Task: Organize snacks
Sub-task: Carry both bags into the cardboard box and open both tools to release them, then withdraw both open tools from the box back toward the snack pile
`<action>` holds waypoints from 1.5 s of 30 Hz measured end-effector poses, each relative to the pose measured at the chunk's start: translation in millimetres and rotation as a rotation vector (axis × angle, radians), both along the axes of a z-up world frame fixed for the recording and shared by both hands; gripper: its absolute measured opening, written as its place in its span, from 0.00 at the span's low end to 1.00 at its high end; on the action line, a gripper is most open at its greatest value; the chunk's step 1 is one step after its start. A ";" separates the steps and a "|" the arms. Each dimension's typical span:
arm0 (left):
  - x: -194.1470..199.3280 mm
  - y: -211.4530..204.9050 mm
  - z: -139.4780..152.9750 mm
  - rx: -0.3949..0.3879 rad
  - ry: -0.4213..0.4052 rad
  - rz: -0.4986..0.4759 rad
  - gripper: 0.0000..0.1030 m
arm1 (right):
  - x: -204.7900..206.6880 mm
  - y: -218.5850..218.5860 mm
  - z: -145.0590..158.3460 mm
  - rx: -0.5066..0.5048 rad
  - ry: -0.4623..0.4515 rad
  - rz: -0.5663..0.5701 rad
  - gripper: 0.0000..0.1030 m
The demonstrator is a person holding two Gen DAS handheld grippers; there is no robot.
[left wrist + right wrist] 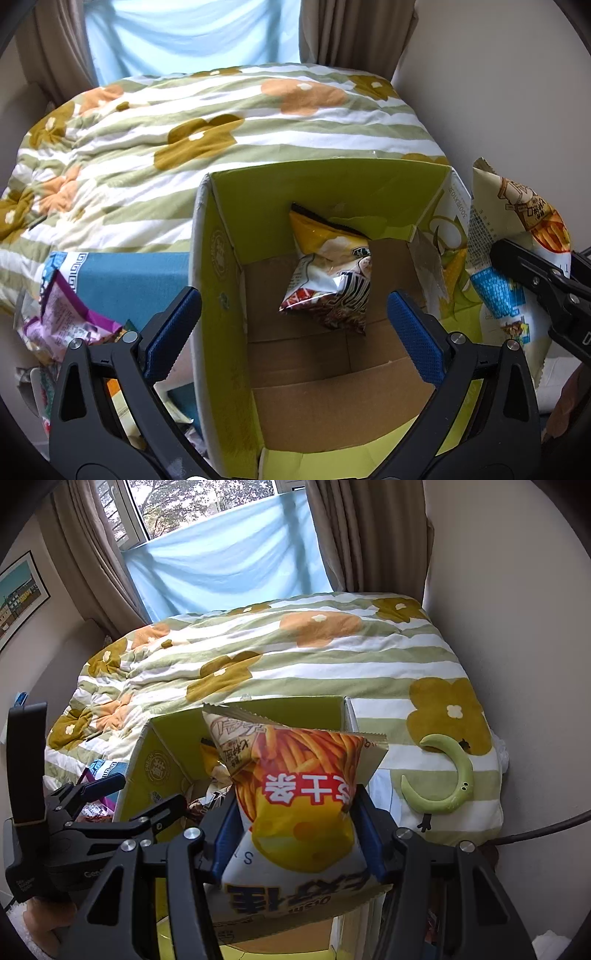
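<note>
I'm hovering the left gripper (293, 325) over the open cardboard box (221, 266), jaws standing wide with nothing pinched; no earlier picture here, so just that. One blue pad is sitting outside the box's left wall, the other inside it, so that wall is running up between the jaws. Ahead of the jaws, down inside the box, a yellow-and-white snack bag (332, 269) is leaning against the far wall, long axis running from far-top to near-bottom, dark sealed edge pointing away from me.

Left of the left jaws: a teal box (136, 280) and a purple snack packet (70, 317) among loose wrappers, close beside the cardboard wall.

I'm holding the right gripper (295, 830) clamped narrow on a fries bag (299, 797), pads squeezing its middle from both sides. The bag is standing roughly upright between the jaws, long axis pointing forward and up, print upside down to me, serrated top edge farthest from the jaws. It's hanging over the box's right rim and blocking most of my look into the box from that side.

Beyond both jaws, the flowered striped quilt (295, 657) is covering the bed. Right of the right jaws a green crescent-shaped toy (458, 775) is lying on the quilt, well apart from the box. Curtains (354, 535) are hanging at the far end.
</note>
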State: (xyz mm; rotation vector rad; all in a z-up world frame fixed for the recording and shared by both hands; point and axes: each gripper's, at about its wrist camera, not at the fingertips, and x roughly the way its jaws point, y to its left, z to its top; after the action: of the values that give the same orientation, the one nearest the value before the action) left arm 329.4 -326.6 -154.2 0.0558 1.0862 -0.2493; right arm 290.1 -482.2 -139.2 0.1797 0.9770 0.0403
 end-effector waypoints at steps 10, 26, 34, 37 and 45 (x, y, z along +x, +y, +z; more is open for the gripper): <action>-29.1 36.2 18.4 -0.014 -0.017 0.047 0.97 | 32.2 22.4 -13.0 0.012 0.004 0.055 0.52; -42.3 41.7 11.4 -0.019 -0.007 0.037 0.97 | 21.6 17.4 -38.8 -0.008 0.042 0.020 1.00; -67.0 49.2 41.8 -0.027 -0.055 0.064 0.97 | -4.1 12.9 -10.9 -0.010 -0.013 0.029 1.00; -84.3 61.7 59.3 -0.030 -0.083 0.089 0.97 | -13.2 19.5 3.6 -0.022 -0.026 0.060 1.00; -144.0 125.2 92.5 -0.022 -0.155 0.138 0.97 | -60.3 49.9 44.1 -0.012 -0.125 0.097 1.00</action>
State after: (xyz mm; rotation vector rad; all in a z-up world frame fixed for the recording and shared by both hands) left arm 185.4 -201.4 -61.7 -0.0193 0.9289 -0.1304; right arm 229.8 -432.3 -95.1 0.1169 0.8606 0.1334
